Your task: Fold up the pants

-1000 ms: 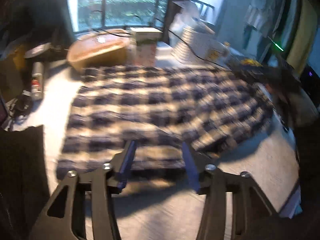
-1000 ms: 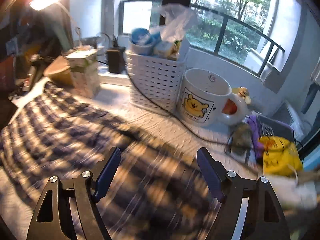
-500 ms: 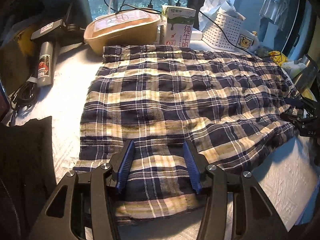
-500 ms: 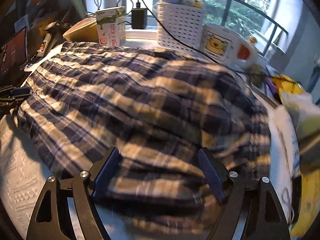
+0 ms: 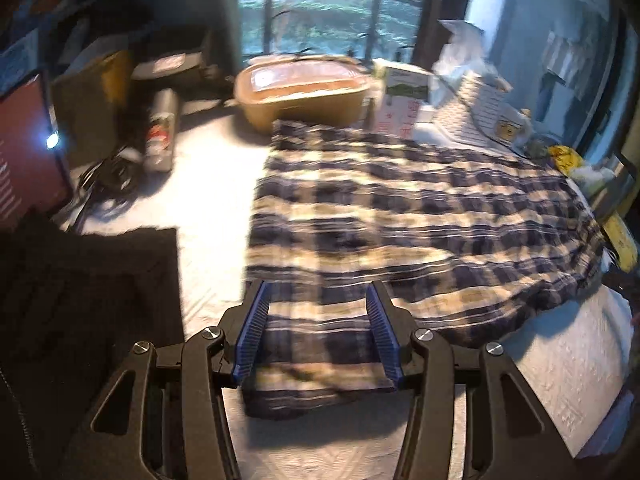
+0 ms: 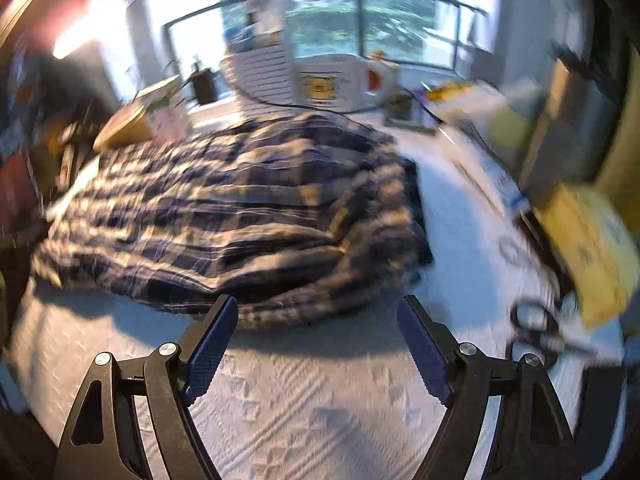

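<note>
The navy and cream plaid pants (image 5: pixel 400 216) lie spread flat across a white textured table cover (image 5: pixel 560 360), one end toward the window. My left gripper (image 5: pixel 318 292) is open, its blue pads over the near hem of the pants, with no cloth held. In the right wrist view the pants (image 6: pixel 240 216) lie in a loose mound ahead. My right gripper (image 6: pixel 318 308) is wide open and empty, above the bare cover (image 6: pixel 312 400) just short of the pants' near edge.
A tan tub (image 5: pixel 300 92), a carton (image 5: pixel 404 100) and a white basket (image 5: pixel 472 112) line the far edge by the window. A bear mug (image 6: pixel 328 84) stands there too. Black scissors (image 6: pixel 536 328) and a yellow bag (image 6: pixel 592 248) lie at my right. A dark cloth (image 5: pixel 88 304) lies at the left.
My right gripper has pulled back from over the pants to the bare cover in front of them. My left gripper has shifted a little and stays over the near hem.
</note>
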A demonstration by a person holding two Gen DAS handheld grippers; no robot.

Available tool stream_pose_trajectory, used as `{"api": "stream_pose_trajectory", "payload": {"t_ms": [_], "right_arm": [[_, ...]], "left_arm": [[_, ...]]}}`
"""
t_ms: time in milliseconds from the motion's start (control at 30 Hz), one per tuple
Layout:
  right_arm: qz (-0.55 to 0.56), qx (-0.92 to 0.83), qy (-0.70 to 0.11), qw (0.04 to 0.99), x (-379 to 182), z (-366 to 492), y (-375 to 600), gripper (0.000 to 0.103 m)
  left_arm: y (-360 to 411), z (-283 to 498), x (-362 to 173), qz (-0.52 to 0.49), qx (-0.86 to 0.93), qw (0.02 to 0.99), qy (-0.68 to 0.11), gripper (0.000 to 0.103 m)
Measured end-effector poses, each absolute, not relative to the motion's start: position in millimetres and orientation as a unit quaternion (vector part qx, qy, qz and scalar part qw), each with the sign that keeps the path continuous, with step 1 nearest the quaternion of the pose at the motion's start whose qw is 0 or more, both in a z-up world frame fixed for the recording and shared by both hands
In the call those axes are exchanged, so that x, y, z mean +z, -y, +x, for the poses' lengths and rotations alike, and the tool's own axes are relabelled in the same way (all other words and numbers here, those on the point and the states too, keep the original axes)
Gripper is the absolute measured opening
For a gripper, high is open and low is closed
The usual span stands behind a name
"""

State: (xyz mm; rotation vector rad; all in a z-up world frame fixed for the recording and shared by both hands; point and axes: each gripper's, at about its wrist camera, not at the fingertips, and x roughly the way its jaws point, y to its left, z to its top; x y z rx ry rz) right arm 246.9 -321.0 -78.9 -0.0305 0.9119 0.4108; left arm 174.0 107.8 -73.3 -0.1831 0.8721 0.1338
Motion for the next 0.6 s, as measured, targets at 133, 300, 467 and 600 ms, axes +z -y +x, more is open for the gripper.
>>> {"api": "stream_pose_trajectory", "payload": {"t_ms": [133, 300, 467, 600], "right_arm": [[0.062, 0.188, -0.459, 0.866, -90.0, 249.4, 342.3, 0.083], [0.111, 0.181, -0.452, 0.866, -97.4, 264.8, 344.0, 0.083], [0.139, 0.167, -0.436, 0.874, -99.1, 288.8, 335.4, 0.083], [0.151, 0.153, -0.423, 0.880, -100.7, 303.1, 324.2, 0.078]], "left_arm": [[-120.6, 174.0, -79.2, -0.104, 0.081, 0.894, -0.428, 0.050], [-127.6, 173.5, -77.3, -0.111, 0.090, 0.895, -0.423, 0.050], [-130.7, 173.3, -74.9, -0.105, 0.096, 0.897, -0.418, 0.050], [-136.4, 172.6, -73.9, -0.112, 0.101, 0.897, -0.416, 0.050]]}}
